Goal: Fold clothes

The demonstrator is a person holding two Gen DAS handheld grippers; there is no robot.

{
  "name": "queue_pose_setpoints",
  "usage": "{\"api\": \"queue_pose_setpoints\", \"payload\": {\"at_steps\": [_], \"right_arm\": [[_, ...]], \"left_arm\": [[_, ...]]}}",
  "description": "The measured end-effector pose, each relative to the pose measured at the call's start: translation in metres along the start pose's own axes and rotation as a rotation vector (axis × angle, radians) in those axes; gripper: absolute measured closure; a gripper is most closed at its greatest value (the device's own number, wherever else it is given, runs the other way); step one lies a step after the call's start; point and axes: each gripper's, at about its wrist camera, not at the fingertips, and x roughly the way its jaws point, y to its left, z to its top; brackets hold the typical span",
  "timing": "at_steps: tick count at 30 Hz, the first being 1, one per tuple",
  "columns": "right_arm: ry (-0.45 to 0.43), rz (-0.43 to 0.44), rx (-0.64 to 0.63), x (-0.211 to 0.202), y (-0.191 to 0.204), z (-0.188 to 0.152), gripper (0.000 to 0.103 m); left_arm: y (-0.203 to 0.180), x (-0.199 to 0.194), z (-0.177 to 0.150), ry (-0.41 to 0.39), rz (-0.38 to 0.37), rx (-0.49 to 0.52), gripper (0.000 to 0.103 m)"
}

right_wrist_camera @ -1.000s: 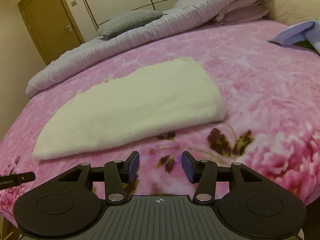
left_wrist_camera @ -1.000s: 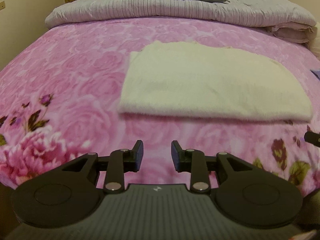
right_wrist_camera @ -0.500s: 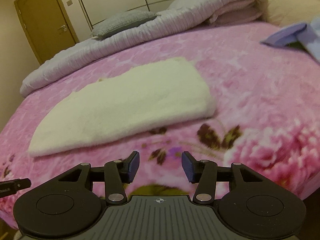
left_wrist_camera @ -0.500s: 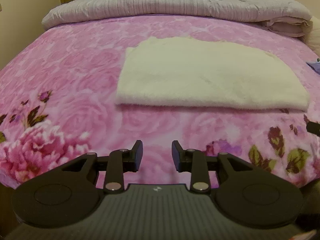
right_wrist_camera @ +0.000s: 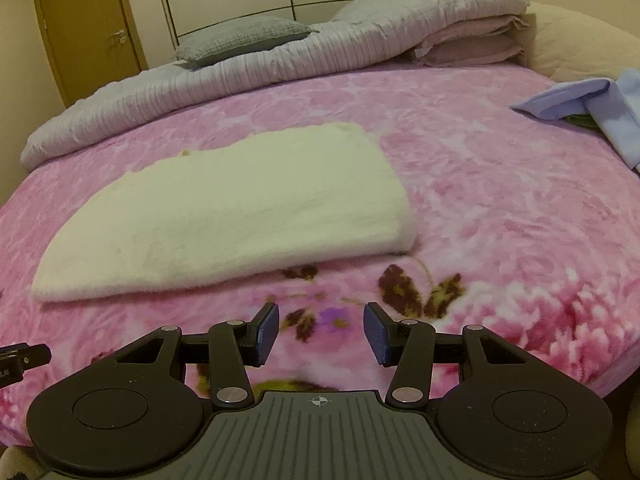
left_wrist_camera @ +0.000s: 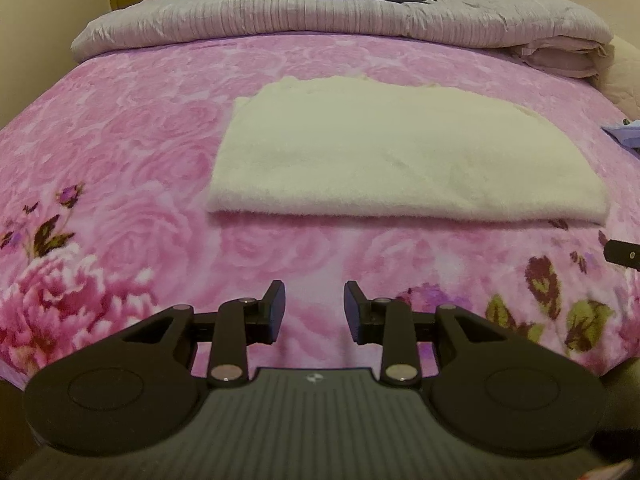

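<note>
In the left wrist view, the left hand-held gripper (left_wrist_camera: 314, 312) hangs over the near edge of the bed (left_wrist_camera: 120, 120), jaws apart and empty; the folded cream garment (left_wrist_camera: 400, 152) lies flat just beyond it, mid-bed. In the right wrist view, the right hand-held gripper (right_wrist_camera: 318, 338) is likewise apart with nothing between its pads, the cream garment (right_wrist_camera: 240, 208) far-left of it and a blue cloth (right_wrist_camera: 592, 100) at the far right. The plush pile looks thick: a shallow pinch could catch only the top layer and undo the fold.

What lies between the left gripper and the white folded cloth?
Only bare pink floral blanket separates the left gripper from the white folded cloth, as the left wrist view shows.
</note>
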Motion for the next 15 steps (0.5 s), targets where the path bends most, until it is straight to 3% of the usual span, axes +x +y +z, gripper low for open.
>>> {"api": "queue_pose_setpoints", "payload": {"at_steps": [7,12,13,15], "right_arm": [[0.014,0.107,0.084,0.009,-0.004,0.000,0.054],[0.048,0.340,0.553,0.035,-0.059,-0.005,0.052],[0.053,0.359,0.629,0.040,-0.068,-0.007,0.036],[0.054,0.380,0.739,0.050,-0.082,-0.008,0.020]], "left_arm": [[0.007,0.002,-0.001,-0.006,-0.059,-0.026,0.075],[0.008,0.003,0.008,-0.040,-0.118,-0.031,0.075],[0.007,0.004,0.011,-0.048,-0.134,-0.034,0.075],[0.004,0.008,0.018,-0.059,-0.172,-0.030,0.075]]}}
